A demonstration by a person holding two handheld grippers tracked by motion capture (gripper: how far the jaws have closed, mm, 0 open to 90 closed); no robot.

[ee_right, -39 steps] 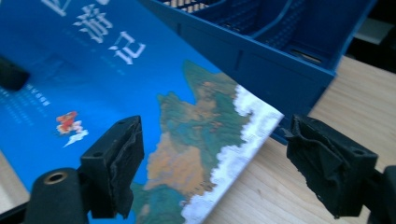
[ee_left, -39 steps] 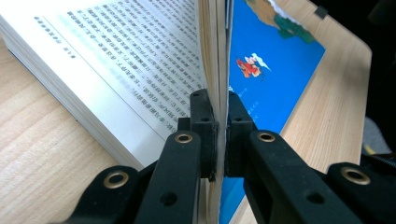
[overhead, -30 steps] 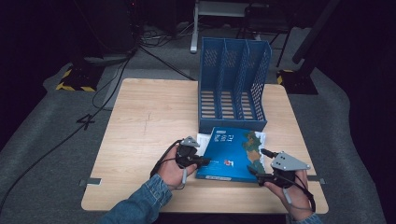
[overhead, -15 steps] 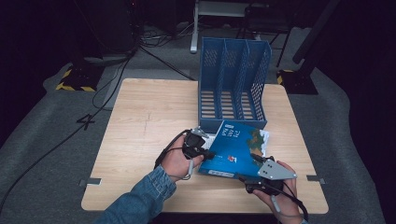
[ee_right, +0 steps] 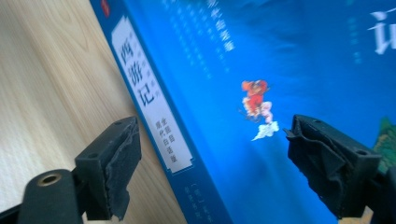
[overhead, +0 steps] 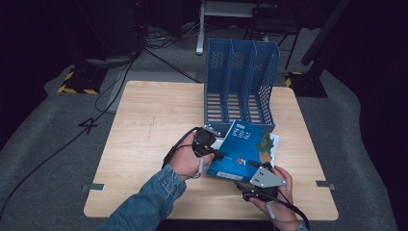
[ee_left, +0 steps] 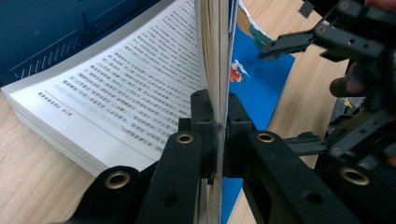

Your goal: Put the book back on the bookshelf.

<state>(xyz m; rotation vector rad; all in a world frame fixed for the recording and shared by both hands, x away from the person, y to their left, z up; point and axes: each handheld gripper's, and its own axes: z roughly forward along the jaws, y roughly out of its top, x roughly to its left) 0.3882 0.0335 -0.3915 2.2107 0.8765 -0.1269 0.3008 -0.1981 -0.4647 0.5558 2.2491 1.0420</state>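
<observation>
A thick blue book [overhead: 243,147] lies on the wooden table [overhead: 144,120] in front of a blue file rack [overhead: 240,82]. My left gripper [overhead: 217,154] is at its left edge, shut on the blue cover and a wad of pages [ee_left: 218,70] that it holds upright. The other printed pages [ee_left: 116,93] lie flat. At the book's near edge my right gripper [overhead: 252,167] is open. In the right gripper view its pads [ee_right: 119,158] stand apart on either side of the book's spine label [ee_right: 154,107], not pressing on the cover [ee_right: 280,70].
The file rack has three upright slots and stands at the back right of the table. Bare wood stretches to the left [overhead: 139,144]. Cables [overhead: 115,82] trail over the grey floor beyond the table's far edge.
My left gripper has risen and swung right, lifting the cover and pages off the book. Meanwhile the right gripper has slid left along the book's near edge.
</observation>
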